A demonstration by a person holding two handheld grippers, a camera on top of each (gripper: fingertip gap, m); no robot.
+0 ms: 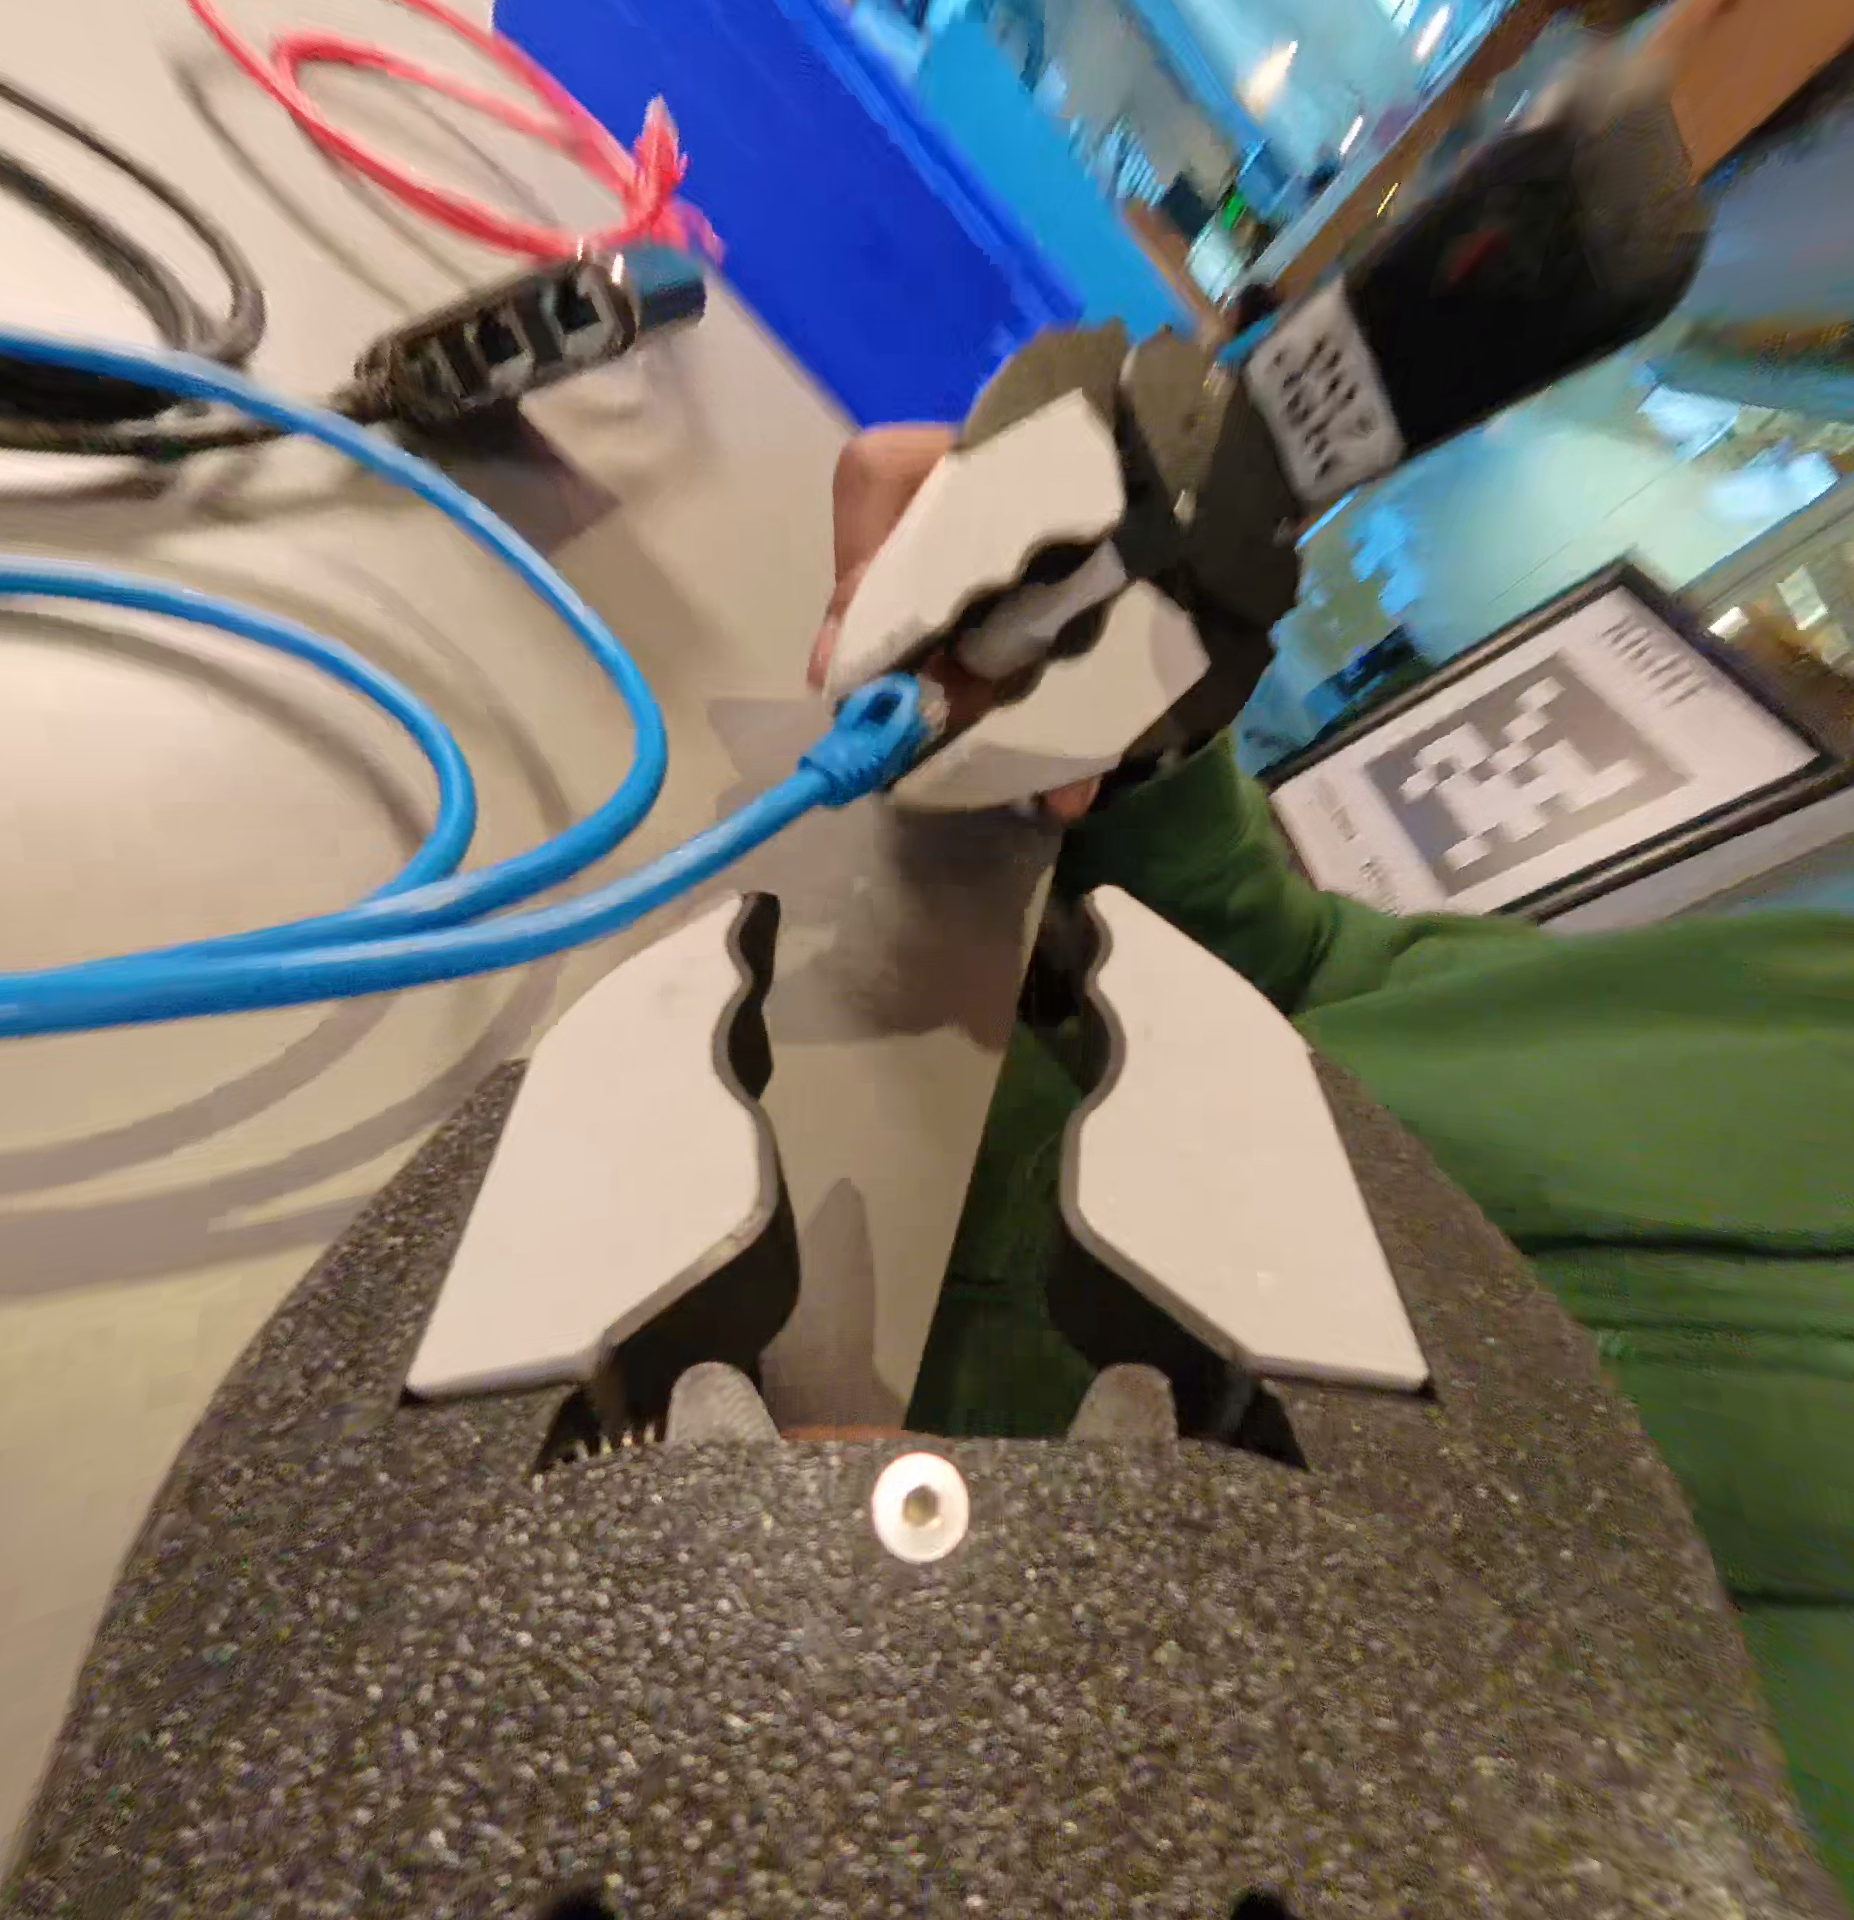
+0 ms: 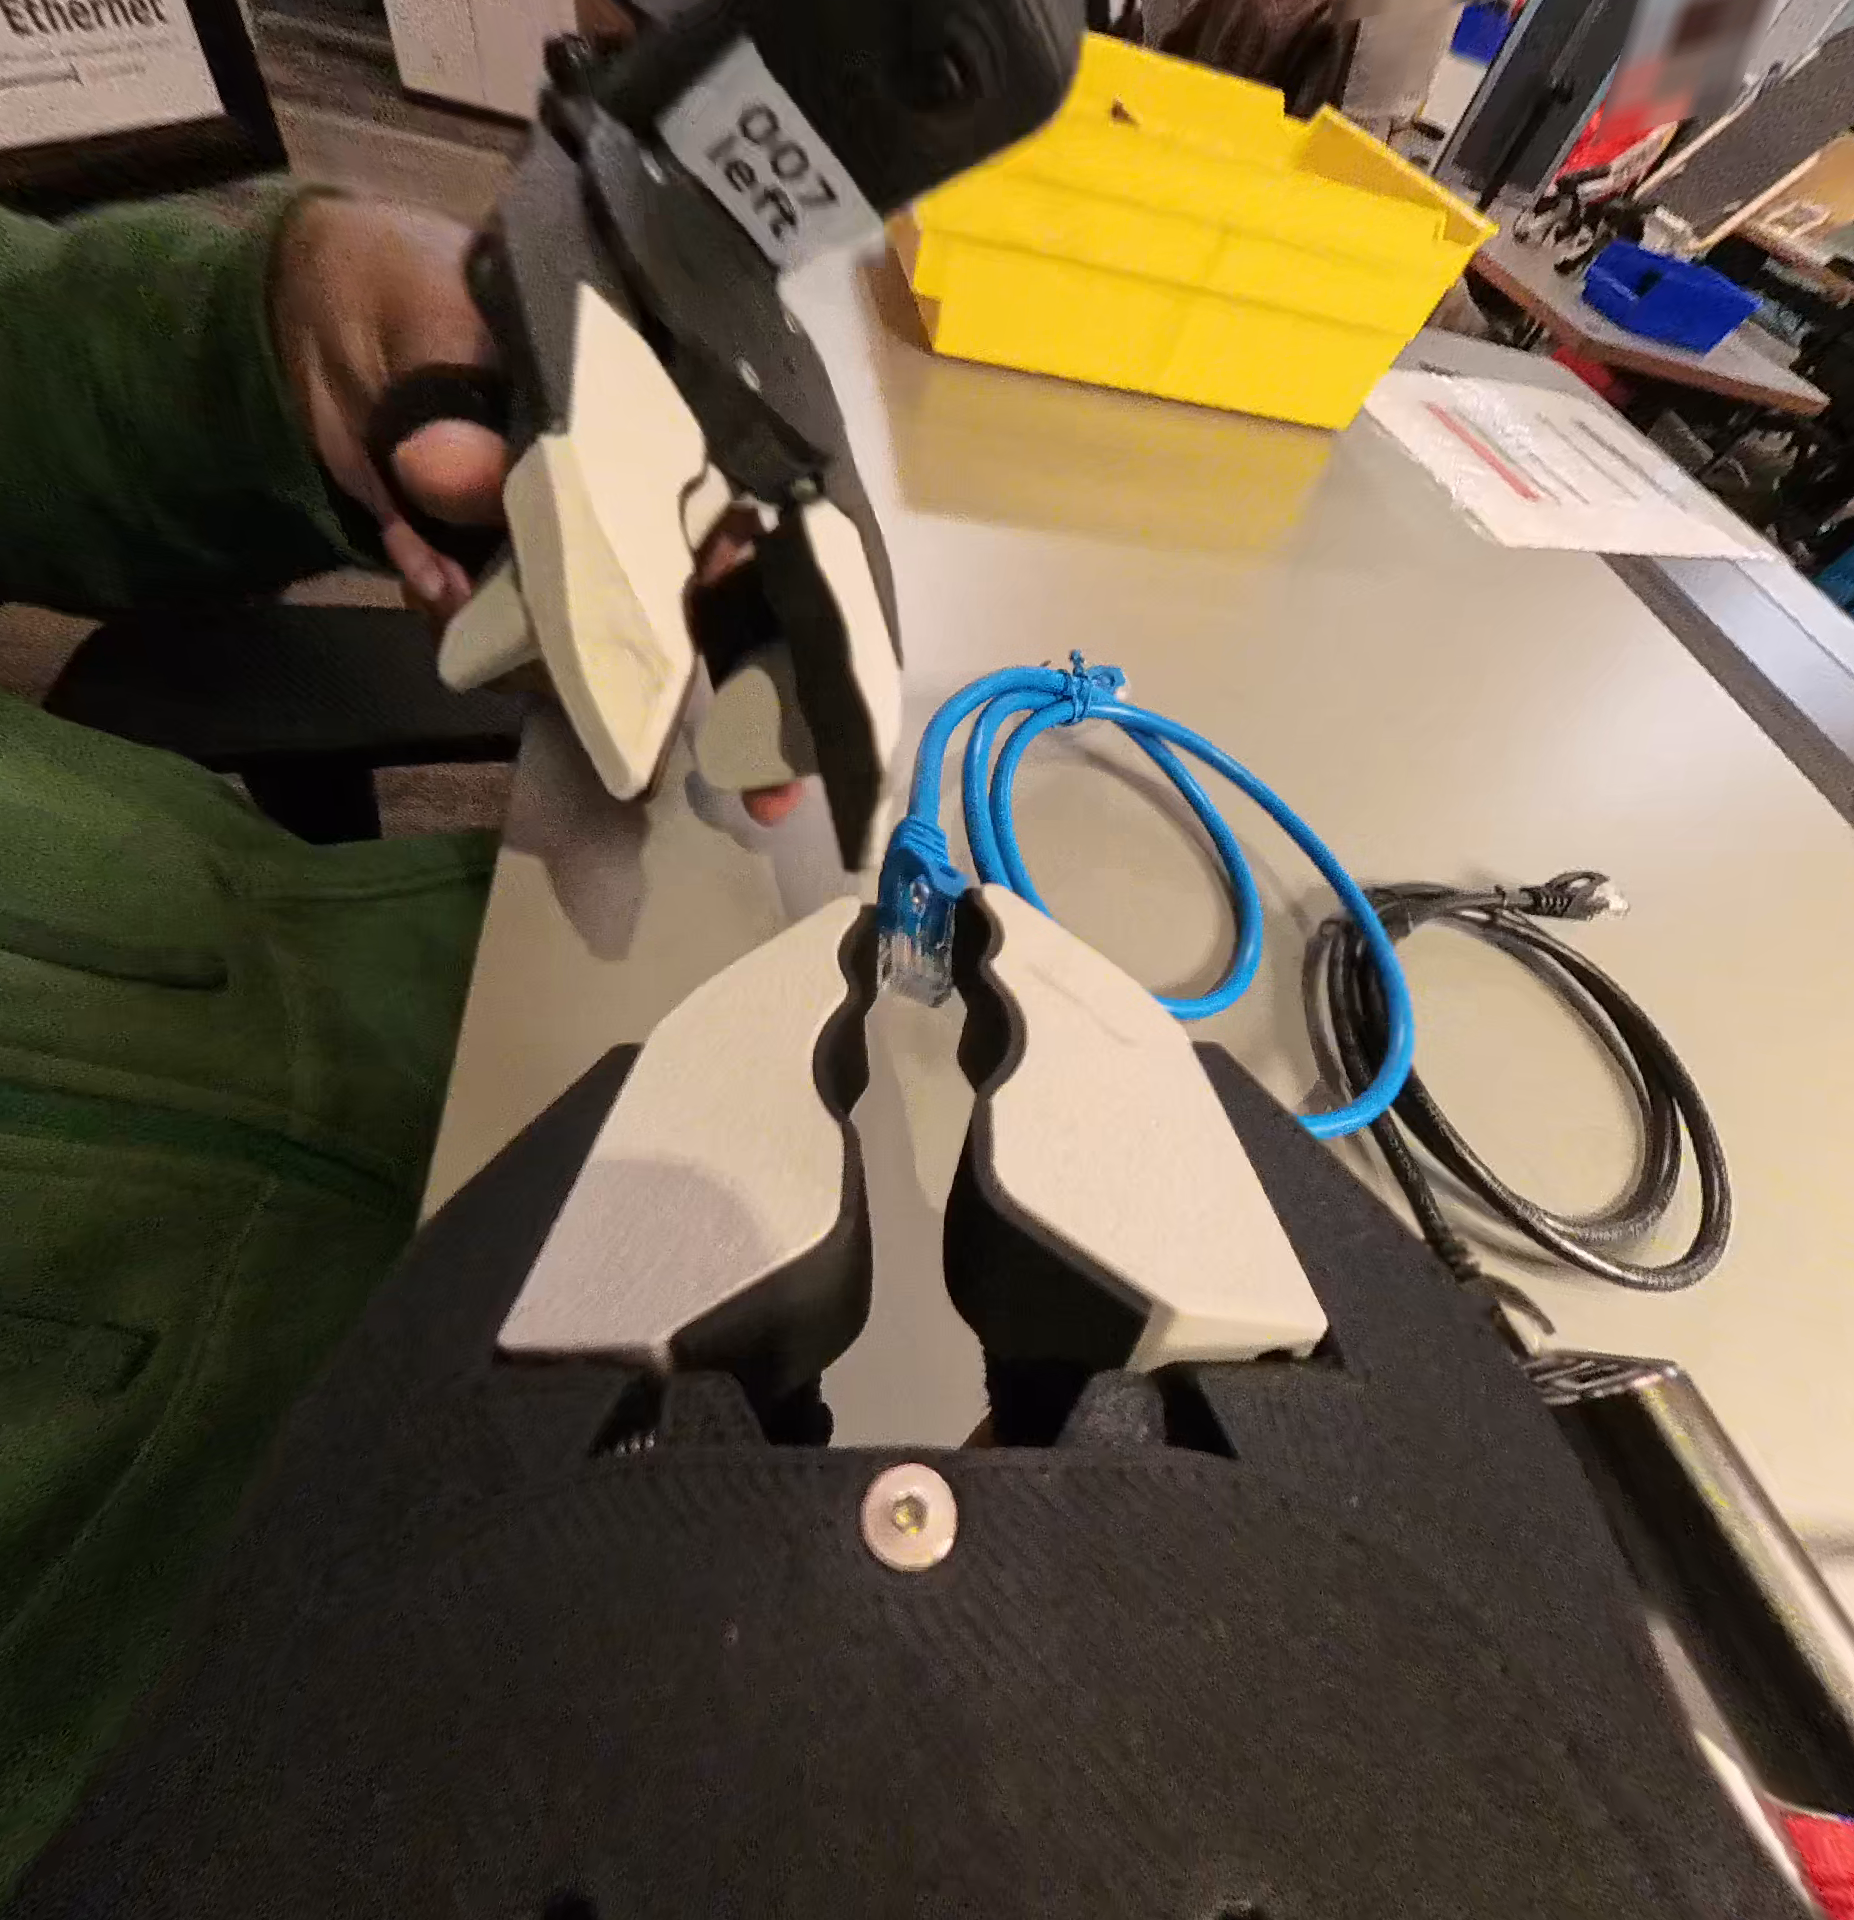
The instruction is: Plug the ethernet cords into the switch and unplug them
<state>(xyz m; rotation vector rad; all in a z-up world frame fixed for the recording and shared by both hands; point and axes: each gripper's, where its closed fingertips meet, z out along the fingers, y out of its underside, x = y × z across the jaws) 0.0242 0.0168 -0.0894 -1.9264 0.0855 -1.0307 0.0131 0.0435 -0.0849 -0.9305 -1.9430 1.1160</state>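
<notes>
My right gripper (image 2: 915, 914) is shut on the blue ethernet cord's plug (image 2: 915, 935), held just above the table. The cord's tied blue loops (image 2: 1214, 831) lie beyond it. In the left wrist view the right gripper (image 1: 873, 717) holds that plug (image 1: 861, 753), with the blue cord (image 1: 549, 582) curving off to the left. My left gripper (image 1: 923, 914) is open and empty, a little short of the plug; it also shows in the right wrist view (image 2: 746, 816). The black switch (image 1: 507, 332) lies farther back with a red cord (image 1: 435, 177) beside it.
A coiled black ethernet cord (image 2: 1525, 1091) lies right of the blue one. A yellow bin (image 2: 1193, 239) and a sheet of paper (image 2: 1546, 468) sit at the table's far side. A blue bin (image 1: 850, 208) stands behind the switch. A framed marker card (image 1: 1546, 758) leans nearby. The grippers are tip to tip, or close to it. Both grippers' tips are roughly 15 cm from the black switch (image 1: 507, 332).
</notes>
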